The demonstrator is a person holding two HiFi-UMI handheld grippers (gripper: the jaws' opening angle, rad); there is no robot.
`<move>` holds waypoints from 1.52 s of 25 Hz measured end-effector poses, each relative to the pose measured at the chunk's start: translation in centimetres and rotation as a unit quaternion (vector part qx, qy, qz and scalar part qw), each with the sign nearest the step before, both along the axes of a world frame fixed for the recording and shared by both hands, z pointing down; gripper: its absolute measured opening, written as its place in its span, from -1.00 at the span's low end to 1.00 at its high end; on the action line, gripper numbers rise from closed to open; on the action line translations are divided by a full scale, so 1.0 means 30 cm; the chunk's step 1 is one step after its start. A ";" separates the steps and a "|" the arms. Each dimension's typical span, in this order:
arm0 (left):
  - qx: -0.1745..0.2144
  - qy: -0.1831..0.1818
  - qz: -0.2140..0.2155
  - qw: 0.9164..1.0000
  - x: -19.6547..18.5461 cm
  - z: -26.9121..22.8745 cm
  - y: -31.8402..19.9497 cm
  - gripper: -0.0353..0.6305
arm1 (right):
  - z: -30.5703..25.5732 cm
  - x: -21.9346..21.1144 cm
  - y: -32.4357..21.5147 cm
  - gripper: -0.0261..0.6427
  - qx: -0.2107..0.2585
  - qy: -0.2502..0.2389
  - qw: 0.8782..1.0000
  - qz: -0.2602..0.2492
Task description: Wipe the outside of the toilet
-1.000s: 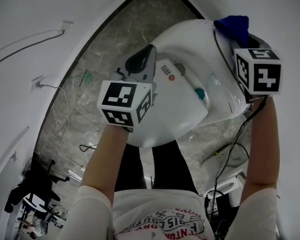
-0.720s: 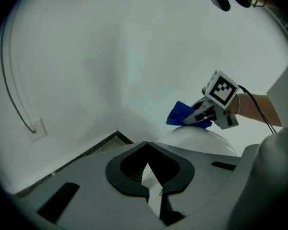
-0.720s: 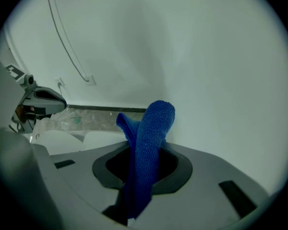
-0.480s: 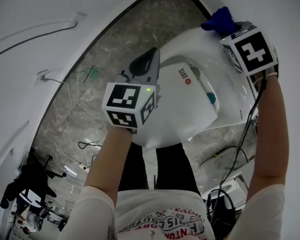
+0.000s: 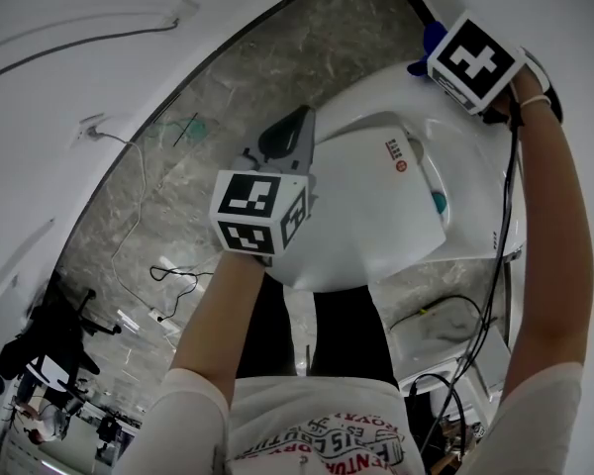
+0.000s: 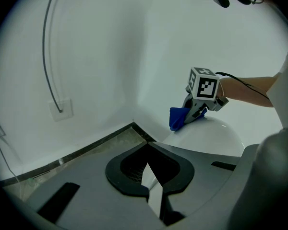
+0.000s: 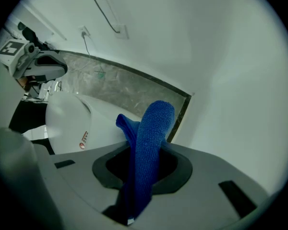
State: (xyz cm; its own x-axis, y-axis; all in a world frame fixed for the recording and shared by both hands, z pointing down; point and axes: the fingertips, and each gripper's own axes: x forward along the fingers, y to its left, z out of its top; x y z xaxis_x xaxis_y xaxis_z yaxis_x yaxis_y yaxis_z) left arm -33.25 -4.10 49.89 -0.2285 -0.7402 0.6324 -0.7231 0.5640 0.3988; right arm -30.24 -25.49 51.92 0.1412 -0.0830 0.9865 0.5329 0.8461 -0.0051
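Upper right, right gripper [image 5: 428, 55] clenches blue terry cloth [image 7: 149, 143] against glossy white toilet [image 5: 376, 216] for wiping; left gripper [image 5: 289, 127] — closed, empty — idles centre.

The toilet [image 5: 376, 196] stands close against the far wall [image 5: 554, 8], leaving the right gripper [image 6: 191, 115] and its blue cloth [image 7: 151, 147] little room. To its left the floor [image 5: 188, 166] is open, crossed by loose cables [image 5: 168, 270].

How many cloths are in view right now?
1: the blue cloth, clamped in the right claw at the toilet's far end. The left claw holds none; more may be hidden.
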 end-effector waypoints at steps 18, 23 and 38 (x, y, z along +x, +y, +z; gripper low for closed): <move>-0.025 0.044 -0.064 0.997 0.018 0.201 0.372 -0.88 | 0.330 -0.041 0.336 -0.70 0.007 0.115 0.985 -0.130; -0.032 0.049 -0.115 0.992 0.018 0.241 0.525 -0.88 | 0.416 -0.038 0.475 -0.69 -0.026 0.120 0.982 -0.146; -0.052 0.068 -0.112 0.990 0.043 0.386 0.802 -0.88 | 0.566 0.029 0.827 -0.69 -0.057 0.166 0.969 -0.176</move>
